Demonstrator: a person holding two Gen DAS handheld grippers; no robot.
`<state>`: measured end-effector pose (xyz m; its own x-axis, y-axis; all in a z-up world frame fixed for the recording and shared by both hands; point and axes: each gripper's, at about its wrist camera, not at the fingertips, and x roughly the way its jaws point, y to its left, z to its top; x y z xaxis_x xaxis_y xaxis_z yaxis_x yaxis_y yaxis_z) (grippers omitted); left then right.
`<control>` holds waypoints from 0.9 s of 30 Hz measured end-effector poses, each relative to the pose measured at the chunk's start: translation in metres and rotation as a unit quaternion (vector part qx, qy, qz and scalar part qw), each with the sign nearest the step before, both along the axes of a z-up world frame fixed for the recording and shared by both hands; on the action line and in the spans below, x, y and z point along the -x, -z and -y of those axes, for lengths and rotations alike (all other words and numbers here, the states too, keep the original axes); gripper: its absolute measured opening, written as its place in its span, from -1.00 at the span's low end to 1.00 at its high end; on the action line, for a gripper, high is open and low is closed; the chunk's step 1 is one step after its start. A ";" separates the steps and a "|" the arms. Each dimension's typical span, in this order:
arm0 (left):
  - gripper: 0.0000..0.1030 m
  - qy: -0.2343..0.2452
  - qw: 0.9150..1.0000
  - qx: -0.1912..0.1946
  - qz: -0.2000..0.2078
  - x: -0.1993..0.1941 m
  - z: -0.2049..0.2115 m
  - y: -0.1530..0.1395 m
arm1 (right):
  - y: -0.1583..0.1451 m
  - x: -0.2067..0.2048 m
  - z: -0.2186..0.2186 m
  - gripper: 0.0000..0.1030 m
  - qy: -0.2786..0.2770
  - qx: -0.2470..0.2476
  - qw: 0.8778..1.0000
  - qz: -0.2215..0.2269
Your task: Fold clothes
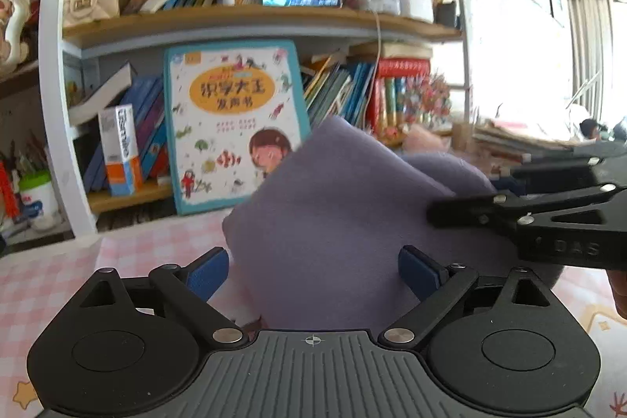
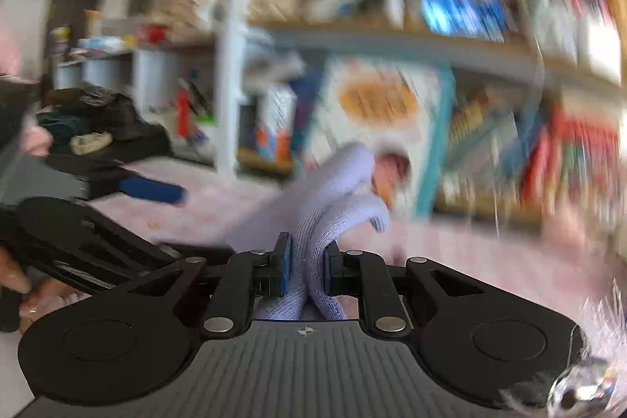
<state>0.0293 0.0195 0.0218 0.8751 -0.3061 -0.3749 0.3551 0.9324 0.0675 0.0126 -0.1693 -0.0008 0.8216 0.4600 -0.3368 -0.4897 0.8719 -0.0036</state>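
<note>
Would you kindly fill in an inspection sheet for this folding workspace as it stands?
Surface: pink checked tablecloth, bare where visible.
Job's things: lavender garment, bunched and lifted off the cloth.
Clutter: large picture book propped against the shelf; white tub at far left.
Grippers: left tool open, garment between its pads, not pressed; right tool shut on a fold of the garment.
Cables: white cord hanging down the shelf.
Surroundings: crowded bookshelf, bright window to the right.
</note>
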 end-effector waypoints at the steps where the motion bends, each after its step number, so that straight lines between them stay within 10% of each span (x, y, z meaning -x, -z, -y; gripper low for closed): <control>1: 0.86 0.001 1.000 -0.003 -0.009 -0.002 0.002 0.003 | 0.013 -0.015 0.011 -0.69 0.016 -0.037 0.998 -0.056; 4: 0.86 0.011 0.999 -0.015 -0.029 -0.004 0.009 0.009 | 0.045 -0.051 0.049 -0.49 0.040 -0.167 0.967 -0.187; 12: 0.86 0.034 0.998 -0.034 -0.034 -0.005 0.023 0.012 | 0.040 -0.077 0.063 -0.18 0.019 -0.226 0.943 -0.244; 16: 0.86 0.032 0.998 -0.043 -0.030 -0.004 0.025 0.011 | 0.030 -0.092 0.053 -0.18 0.023 -0.192 0.954 -0.231; 18: 0.86 0.026 0.998 -0.044 -0.028 -0.004 0.024 0.010 | 0.026 -0.096 0.045 -0.66 0.010 -0.153 0.965 -0.214; 22: 0.86 0.020 0.999 -0.033 -0.026 -0.005 0.020 0.008 | -0.002 -0.067 0.012 -0.70 -0.017 -0.026 0.996 -0.082; 27: 0.86 0.012 0.999 -0.024 -0.037 -0.008 0.017 0.006 | 0.015 -0.077 0.011 -0.54 0.002 -0.009 0.994 -0.108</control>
